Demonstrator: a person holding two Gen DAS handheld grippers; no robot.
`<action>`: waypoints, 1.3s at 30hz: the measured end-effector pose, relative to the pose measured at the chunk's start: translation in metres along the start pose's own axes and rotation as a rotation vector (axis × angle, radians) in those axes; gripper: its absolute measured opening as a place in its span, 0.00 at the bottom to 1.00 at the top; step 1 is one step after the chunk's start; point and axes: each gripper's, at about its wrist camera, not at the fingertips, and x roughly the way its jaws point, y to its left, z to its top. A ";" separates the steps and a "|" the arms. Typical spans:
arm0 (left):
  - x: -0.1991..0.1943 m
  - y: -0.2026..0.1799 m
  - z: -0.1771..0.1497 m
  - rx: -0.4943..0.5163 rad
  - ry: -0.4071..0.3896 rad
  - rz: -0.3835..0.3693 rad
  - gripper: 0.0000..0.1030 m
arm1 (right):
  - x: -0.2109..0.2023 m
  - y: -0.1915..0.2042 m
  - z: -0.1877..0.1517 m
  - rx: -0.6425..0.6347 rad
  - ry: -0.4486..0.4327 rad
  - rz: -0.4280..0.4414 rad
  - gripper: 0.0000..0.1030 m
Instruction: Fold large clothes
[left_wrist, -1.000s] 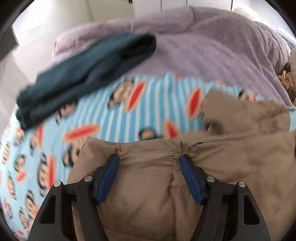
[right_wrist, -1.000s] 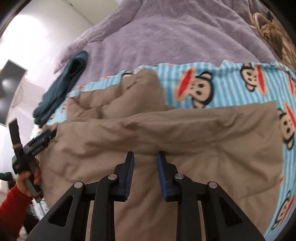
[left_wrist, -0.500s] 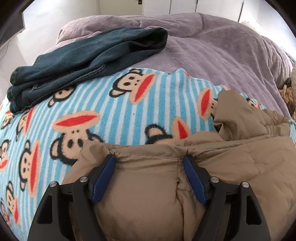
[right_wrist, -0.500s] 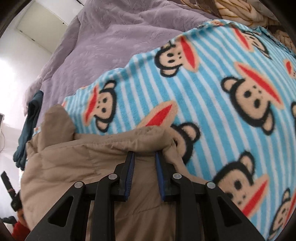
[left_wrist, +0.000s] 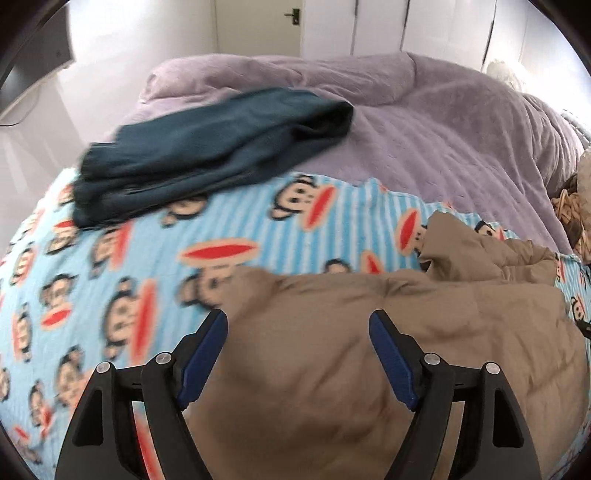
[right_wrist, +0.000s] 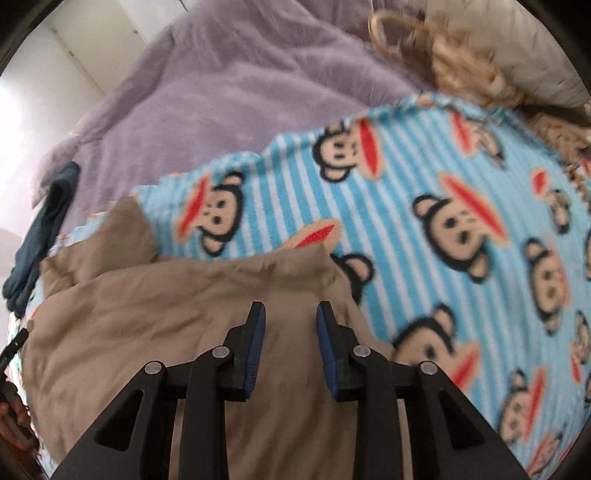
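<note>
While the tan padded jacket (left_wrist: 369, 350) lies bunched across the lower middle of both views on the monkey-print fleece blanket (left_wrist: 122, 266), the step in hand looks like letting go of a fold just laid and readying the next one.

At lower centre of the left wrist view, the left claw (left_wrist: 298, 332) stands wide apart above the jacket, its blue pads (left_wrist: 201, 354) clear of the cloth and holding nothing. To do this well, I would lift it straight off so the fold is not dragged open, then pick the next edge at a seam, not at loose padding.

In the right wrist view, the right claw (right_wrist: 290, 321) sits at lower centre with its jaws opening. The jacket's folded edge lies just beyond and beneath them; whether cloth is still caught between the pads I cannot tell. It should release fully before pulling back.

The jacket's upper left lump (right_wrist: 125, 229) sticks up and wants flattening. The folded dark jeans (left_wrist: 207, 147), at upper left on the purple bedspread (left_wrist: 424, 129), lie well apart and out of the way.
</note>
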 end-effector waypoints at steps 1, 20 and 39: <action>-0.005 0.006 -0.006 -0.015 0.000 0.017 0.78 | -0.011 0.001 -0.007 -0.007 -0.015 0.002 0.31; -0.005 0.036 -0.048 -0.114 0.102 0.041 0.94 | -0.025 -0.027 -0.069 0.113 0.062 -0.009 0.45; -0.088 0.036 -0.142 -0.229 0.165 -0.023 0.99 | -0.090 -0.024 -0.171 0.256 0.148 0.161 0.86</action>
